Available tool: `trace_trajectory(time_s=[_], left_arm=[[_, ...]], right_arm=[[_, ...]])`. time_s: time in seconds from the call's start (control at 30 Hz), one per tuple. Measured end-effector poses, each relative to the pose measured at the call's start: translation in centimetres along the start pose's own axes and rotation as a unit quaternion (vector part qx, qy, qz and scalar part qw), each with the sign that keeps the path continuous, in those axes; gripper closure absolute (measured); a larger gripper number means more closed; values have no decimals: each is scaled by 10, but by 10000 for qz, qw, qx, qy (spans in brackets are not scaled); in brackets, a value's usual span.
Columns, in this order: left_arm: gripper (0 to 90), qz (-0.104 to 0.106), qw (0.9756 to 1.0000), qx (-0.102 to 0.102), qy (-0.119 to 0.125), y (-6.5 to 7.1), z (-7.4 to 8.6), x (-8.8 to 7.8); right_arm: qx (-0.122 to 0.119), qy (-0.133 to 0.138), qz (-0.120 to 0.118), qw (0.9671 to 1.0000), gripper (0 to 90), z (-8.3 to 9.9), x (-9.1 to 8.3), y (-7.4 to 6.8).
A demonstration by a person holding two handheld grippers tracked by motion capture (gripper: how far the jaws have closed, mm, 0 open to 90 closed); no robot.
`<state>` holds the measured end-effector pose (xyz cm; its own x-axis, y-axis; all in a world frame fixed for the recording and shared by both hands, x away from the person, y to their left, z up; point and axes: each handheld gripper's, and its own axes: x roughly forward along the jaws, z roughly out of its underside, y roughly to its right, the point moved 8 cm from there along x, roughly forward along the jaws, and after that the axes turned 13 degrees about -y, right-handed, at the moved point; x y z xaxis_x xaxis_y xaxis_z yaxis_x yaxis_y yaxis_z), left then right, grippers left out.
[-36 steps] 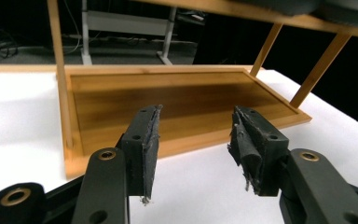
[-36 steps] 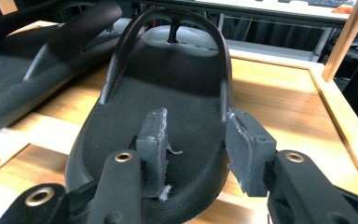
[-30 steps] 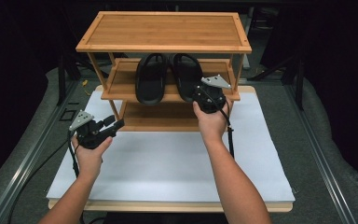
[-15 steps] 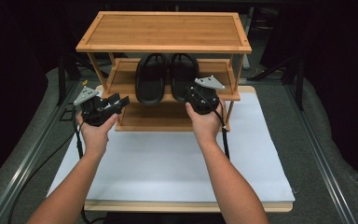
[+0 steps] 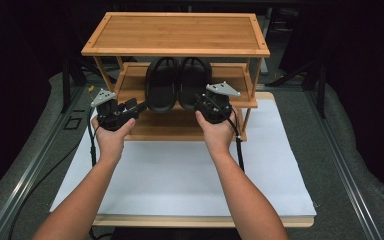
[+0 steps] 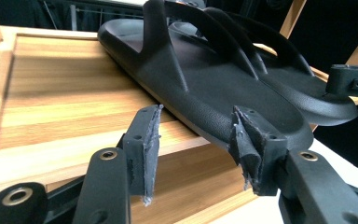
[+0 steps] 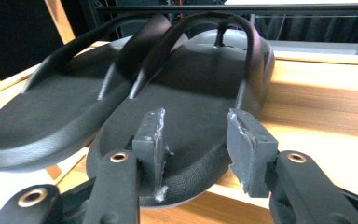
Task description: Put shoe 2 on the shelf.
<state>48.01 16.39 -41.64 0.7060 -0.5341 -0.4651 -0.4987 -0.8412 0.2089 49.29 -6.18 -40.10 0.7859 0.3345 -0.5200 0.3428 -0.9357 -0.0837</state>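
Two sandals point(image 5: 179, 82) lie ahead of each tool, left tool point(image 5: 139, 106) and right tool point(image 5: 200, 101), both half open, holding nothing; an off-centre pinch could slide a heel off the shelf point(image 5: 135, 82).

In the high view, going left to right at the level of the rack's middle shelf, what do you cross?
left gripper → left sandal → right sandal → right gripper → the wooden rack's right post

The bamboo shoe rack point(image 5: 175, 32) is smooth, satin-finished wood. The black sandals point(image 7: 186, 98) look like matt, finely pebbled rubber; the gripper pads point(image 6: 153, 140) are rough, frayed foam.
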Motion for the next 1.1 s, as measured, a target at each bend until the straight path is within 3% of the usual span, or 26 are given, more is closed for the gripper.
trace_trajectory(time_s=[0.7, 0.9, 1.1], left_arm=[[531, -125, 9999, -72, -11, -4, -4, 5], [526, -87, 9999, -70, 97, -5, -4, -7], [520, -66, 9999, -13, 92, -6, 0, -18]], right_arm=[[13, 30, -26, 10000, 558, -3, 4, -1], [-9, 134, -45, 9999, 549, -2, -10, 6], [-218, 198, 55, 9996, 546, 0, -29, 10]])
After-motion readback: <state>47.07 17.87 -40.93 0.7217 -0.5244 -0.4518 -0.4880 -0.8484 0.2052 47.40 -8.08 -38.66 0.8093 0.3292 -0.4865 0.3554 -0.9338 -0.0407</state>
